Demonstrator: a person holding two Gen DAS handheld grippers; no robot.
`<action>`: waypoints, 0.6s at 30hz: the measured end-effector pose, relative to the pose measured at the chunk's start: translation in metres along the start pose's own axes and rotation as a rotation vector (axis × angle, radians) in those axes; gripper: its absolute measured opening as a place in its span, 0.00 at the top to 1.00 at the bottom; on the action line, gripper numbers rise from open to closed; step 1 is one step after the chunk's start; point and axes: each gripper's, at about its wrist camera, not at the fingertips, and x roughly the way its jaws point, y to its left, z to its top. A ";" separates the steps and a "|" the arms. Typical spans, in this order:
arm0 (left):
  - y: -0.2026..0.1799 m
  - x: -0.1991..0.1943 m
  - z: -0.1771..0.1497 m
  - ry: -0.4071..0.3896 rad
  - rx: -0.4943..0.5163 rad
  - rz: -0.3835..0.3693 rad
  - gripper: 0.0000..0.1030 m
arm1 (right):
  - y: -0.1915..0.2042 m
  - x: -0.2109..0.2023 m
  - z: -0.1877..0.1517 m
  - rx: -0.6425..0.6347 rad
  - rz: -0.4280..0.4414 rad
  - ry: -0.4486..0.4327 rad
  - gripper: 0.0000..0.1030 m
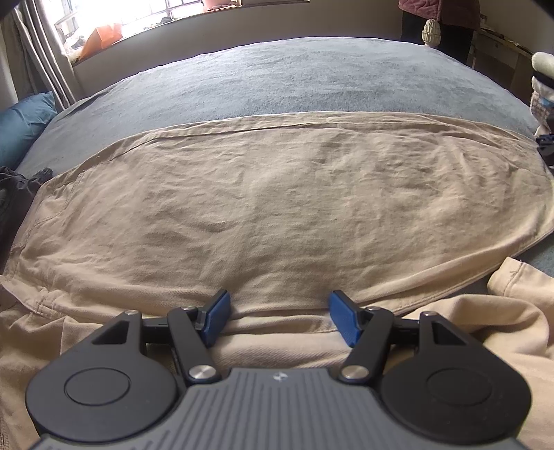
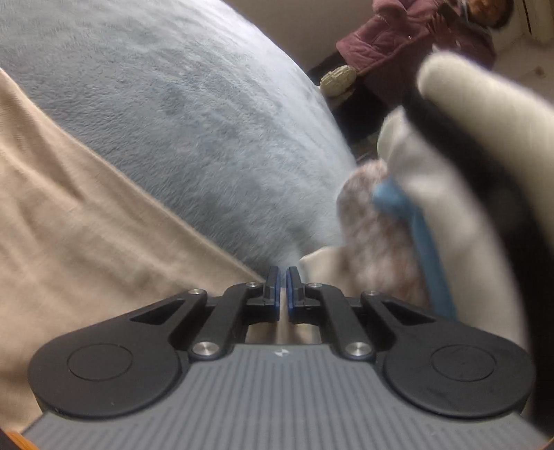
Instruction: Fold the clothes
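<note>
Beige trousers [image 1: 277, 194] lie spread flat and wrinkled across a grey-blue blanket [image 1: 294, 79] on a bed. In the left wrist view my left gripper [image 1: 278, 318] hovers at their near edge, open, with the blue pads [image 1: 218, 316] wide apart over a fold of the cloth. The right wrist view shows the beige trousers [image 2: 69, 214] running to the right gripper [image 2: 283, 282]. Its jaws stand almost together, pinching a thin edge of that fabric. The view is blurred.
A blue pillow [image 1: 24, 128] and a dark garment [image 1: 14, 194] sit at the bed's left. On the right lies a heap of white, blue and speckled clothes [image 2: 398, 214]. A person in a maroon jacket [image 2: 415, 38] stands beyond the bed. A window [image 1: 138, 14] is behind.
</note>
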 end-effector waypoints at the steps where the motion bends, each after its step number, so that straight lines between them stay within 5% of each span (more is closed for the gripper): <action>1: 0.000 0.000 0.000 0.000 -0.001 0.000 0.37 | 0.000 -0.006 0.002 -0.013 -0.002 -0.005 0.98; 13: 0.008 -0.007 -0.002 -0.006 -0.039 -0.035 0.37 | -0.015 -0.195 -0.094 0.128 0.395 -0.054 0.95; 18: 0.016 -0.021 -0.010 -0.034 -0.071 -0.065 0.37 | -0.044 -0.225 -0.146 0.148 0.321 0.089 0.92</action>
